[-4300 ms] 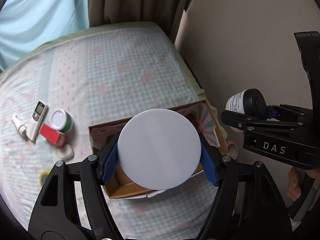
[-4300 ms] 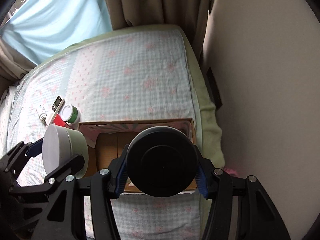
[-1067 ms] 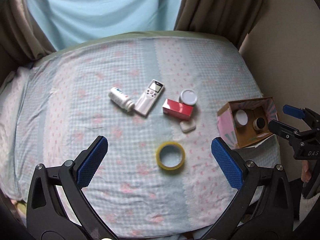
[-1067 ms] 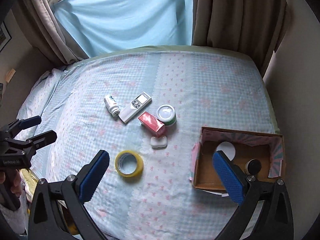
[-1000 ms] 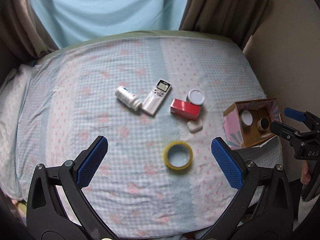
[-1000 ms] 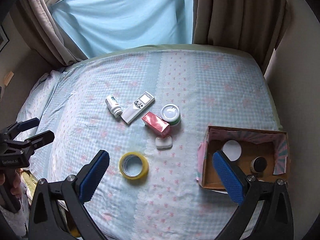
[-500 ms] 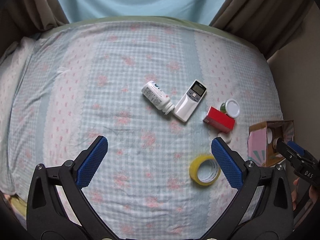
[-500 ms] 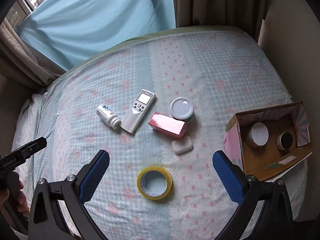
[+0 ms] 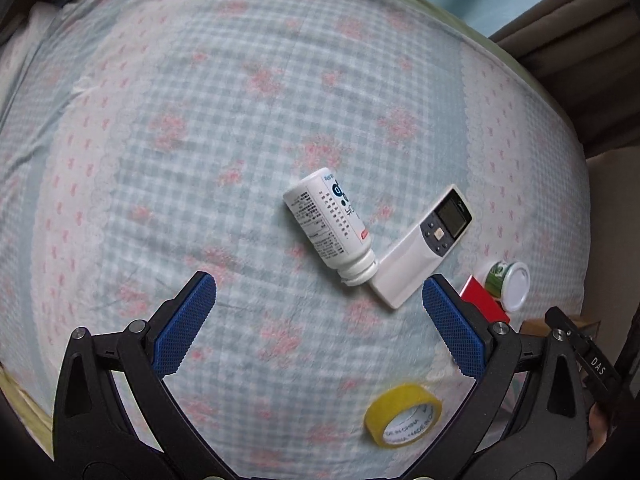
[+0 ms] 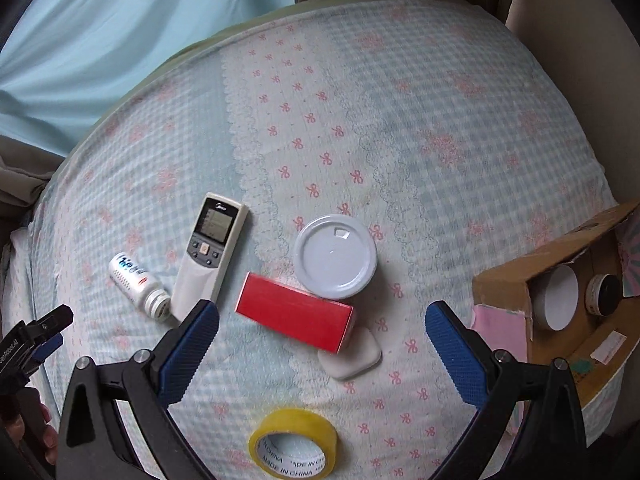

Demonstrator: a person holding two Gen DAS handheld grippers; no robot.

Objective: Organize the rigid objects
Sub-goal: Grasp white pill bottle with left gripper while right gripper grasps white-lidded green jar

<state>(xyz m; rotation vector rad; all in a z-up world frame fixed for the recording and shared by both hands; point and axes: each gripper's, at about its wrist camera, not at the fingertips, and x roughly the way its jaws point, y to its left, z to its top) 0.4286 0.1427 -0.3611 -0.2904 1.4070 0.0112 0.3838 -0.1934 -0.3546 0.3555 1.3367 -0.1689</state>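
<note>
Both our jaws now stand apart and empty. We have dropped the white-lidded jar (image 10: 558, 298) and black-lidded jar (image 10: 605, 294) into the cardboard box (image 10: 504, 280) and swung back over the bed (image 9: 200, 120). Our left gripper (image 9: 318, 324) nears the white pill bottle (image 9: 330, 226); our right gripper (image 10: 322, 350) nears the red carton (image 10: 294, 316).

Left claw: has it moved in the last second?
Yes. The open left claw has swung left and closer: the white bottle, earlier small and far, now lies large just beyond its tips, the yellow tape roll off to the right.
</note>
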